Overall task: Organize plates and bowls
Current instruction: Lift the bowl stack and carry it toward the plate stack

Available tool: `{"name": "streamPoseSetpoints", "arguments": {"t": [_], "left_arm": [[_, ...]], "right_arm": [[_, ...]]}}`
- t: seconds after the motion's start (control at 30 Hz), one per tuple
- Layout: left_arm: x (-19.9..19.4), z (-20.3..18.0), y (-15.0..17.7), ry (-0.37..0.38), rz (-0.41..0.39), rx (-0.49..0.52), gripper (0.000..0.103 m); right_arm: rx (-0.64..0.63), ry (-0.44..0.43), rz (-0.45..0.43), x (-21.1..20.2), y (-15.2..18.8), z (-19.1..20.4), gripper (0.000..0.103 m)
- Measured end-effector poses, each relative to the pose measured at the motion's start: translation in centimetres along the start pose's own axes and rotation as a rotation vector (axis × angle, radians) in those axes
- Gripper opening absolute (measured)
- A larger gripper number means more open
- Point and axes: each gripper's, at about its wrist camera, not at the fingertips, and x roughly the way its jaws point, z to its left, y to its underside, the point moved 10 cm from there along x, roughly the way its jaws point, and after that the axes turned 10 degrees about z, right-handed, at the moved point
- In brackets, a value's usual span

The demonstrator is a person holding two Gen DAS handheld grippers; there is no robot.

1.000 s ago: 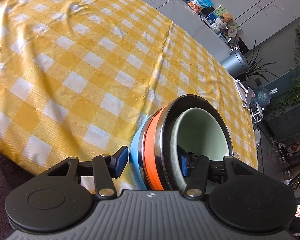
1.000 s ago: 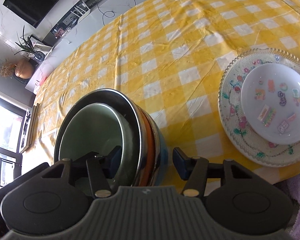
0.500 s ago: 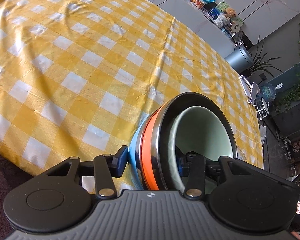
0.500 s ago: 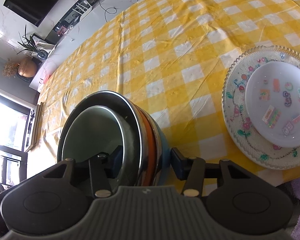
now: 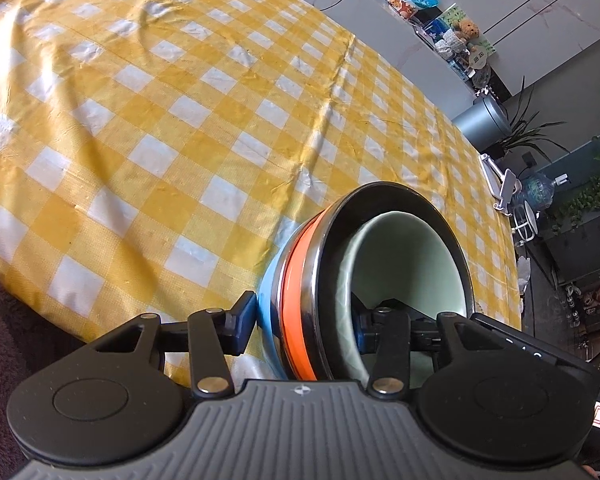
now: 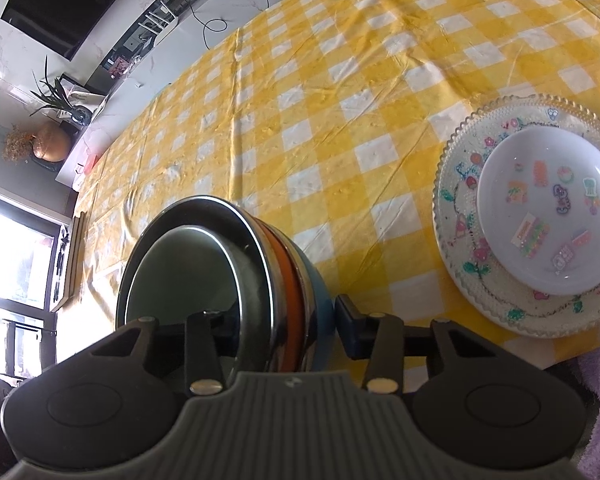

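Observation:
A nested bowl stack stands near the table's front edge: blue outside, then orange, then steel, with a pale green bowl innermost. My left gripper is shut on the stack's left wall, one pad against the blue outside and the other inside the green bowl. On the opposite side of the bowl stack, my right gripper straddles the wall. Its jaws are closing; the outer pad stands a sliver off the blue side. A small white plate lies on a large patterned plate to the right.
A yellow and white checked tablecloth covers the table, with its front edge just under both grippers. Shelves, plants and a dark screen stand beyond the far side of the table.
Both grippers' jaws have narrowed around the stack's walls. The left outer pad has come against the blue bowl. The right outer pad has moved closer to it. The bowls have stayed put.

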Motion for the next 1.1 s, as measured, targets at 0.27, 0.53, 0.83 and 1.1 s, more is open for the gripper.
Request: {"name": "streamPoseSetpoints", "arguments": {"t": [0.27,0.53,0.83,1.1], "left_arm": [[-1.2,-3.2,0.8,0.003,-0.022,0.049,0.051],[-0.3,-9.4,1.9,0.041,-0.010,0.136,0.051],[3.5,-15.5,3.5,0.077,0.062,0.215,0.050],[6.6,-17.1,4.2,0.084,0.123,0.212,0.050]], "right_arm": [[0.000,-0.032,-0.051,-3.3,-0.2,-0.9,0.042],[0.051,-0.055,-0.140,-8.5,-1.1,-4.8,0.041],[0.116,-0.022,-0.224,-13.1,-3.0,-10.8,0.040],[0.147,0.015,-0.223,-13.5,-4.0,-14.0,0.040]]}}
